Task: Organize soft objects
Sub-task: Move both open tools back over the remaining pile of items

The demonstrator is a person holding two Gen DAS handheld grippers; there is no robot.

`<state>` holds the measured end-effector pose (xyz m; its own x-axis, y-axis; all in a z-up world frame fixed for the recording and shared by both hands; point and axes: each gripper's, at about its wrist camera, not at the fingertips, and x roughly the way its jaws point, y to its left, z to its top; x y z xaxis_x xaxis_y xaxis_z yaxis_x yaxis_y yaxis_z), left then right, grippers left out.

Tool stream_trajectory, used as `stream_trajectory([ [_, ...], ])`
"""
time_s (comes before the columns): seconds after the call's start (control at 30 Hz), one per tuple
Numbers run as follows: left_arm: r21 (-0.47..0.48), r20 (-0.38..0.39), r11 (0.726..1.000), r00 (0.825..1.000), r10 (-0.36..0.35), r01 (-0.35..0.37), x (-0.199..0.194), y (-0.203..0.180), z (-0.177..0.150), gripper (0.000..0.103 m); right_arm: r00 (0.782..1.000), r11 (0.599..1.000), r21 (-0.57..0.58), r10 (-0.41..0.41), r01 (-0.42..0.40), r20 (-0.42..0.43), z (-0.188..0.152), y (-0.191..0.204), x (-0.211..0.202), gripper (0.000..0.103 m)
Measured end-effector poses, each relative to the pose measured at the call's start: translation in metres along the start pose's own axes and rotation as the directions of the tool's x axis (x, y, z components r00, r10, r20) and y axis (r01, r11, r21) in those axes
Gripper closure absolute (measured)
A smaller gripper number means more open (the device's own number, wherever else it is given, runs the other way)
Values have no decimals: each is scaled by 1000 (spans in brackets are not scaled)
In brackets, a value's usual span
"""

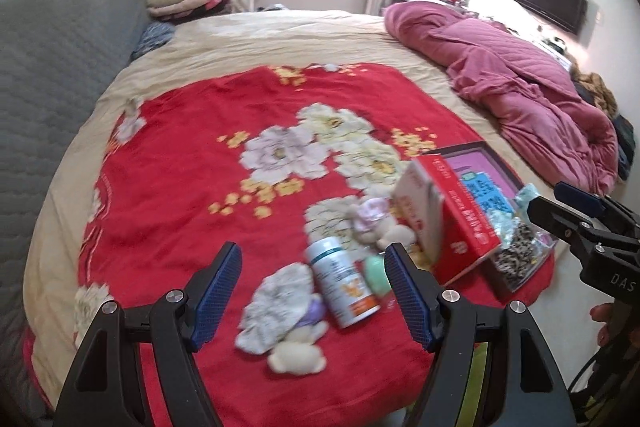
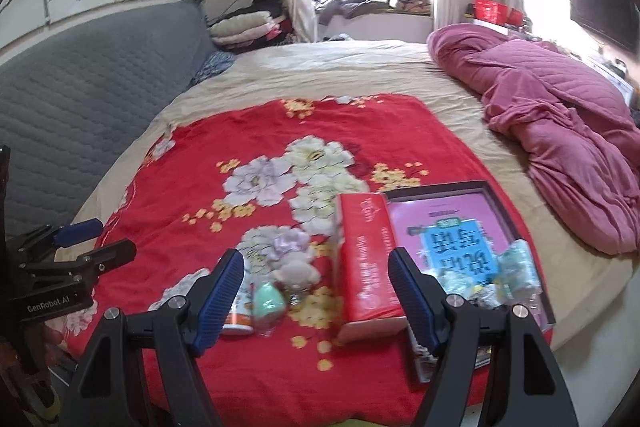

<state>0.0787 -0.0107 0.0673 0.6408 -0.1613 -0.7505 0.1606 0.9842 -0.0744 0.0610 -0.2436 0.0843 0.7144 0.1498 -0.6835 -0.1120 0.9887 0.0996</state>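
Left tongs (image 1: 312, 291): released, nothing between the blue pads, held low over the near edge of the red floral blanket (image 1: 180, 187).
Right tongs (image 2: 316, 297): likewise spread and empty, level, aimed across the bed toward the window.
Nearest soft objects: cream teddy bear (image 1: 298, 357) lying just ahead of the left tongs, touching a crumpled pale cloth (image 1: 276, 303).
Beside them: white bottle (image 1: 342, 287) on its side, a mint egg-shaped item (image 2: 269, 303) just right of it; both hard-looking, likely not for sorting.
Next out: second small plush with a lilac bow (image 2: 294, 265), close to the upright red box (image 2: 366, 263).
Right side: shallow tray (image 2: 500, 203) lined with a pink and blue sheet, some crinkly packets heaped at its near end.
Far: crumpled pink quilt (image 2: 560, 131) on the beige bed, well apart from the toys.
Step in hand, as judged: choosing a first plush.
Doing it well: lower the left tongs over the bear's body, not the cloth; pinch at mid-body, gently; keep clear of the bottle, which could roll.
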Motion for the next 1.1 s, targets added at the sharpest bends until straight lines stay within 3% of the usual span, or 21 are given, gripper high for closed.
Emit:
stream_trajectory([
  [0.37, -45, -84, 998, 996, 32, -36, 24, 45, -43, 28, 997, 998, -51, 31, -35, -77, -20, 45, 34, 29],
  [0.63, -52, -163, 998, 986, 21, -29, 56, 53, -70, 28, 991, 997, -67, 25, -34, -133, -36, 55, 59, 29],
  [1.1, -55, -248, 998, 969, -7, -7, 116, 57, -76, 28, 965, 998, -59, 7, -23, -261, -67, 56, 128, 29],
])
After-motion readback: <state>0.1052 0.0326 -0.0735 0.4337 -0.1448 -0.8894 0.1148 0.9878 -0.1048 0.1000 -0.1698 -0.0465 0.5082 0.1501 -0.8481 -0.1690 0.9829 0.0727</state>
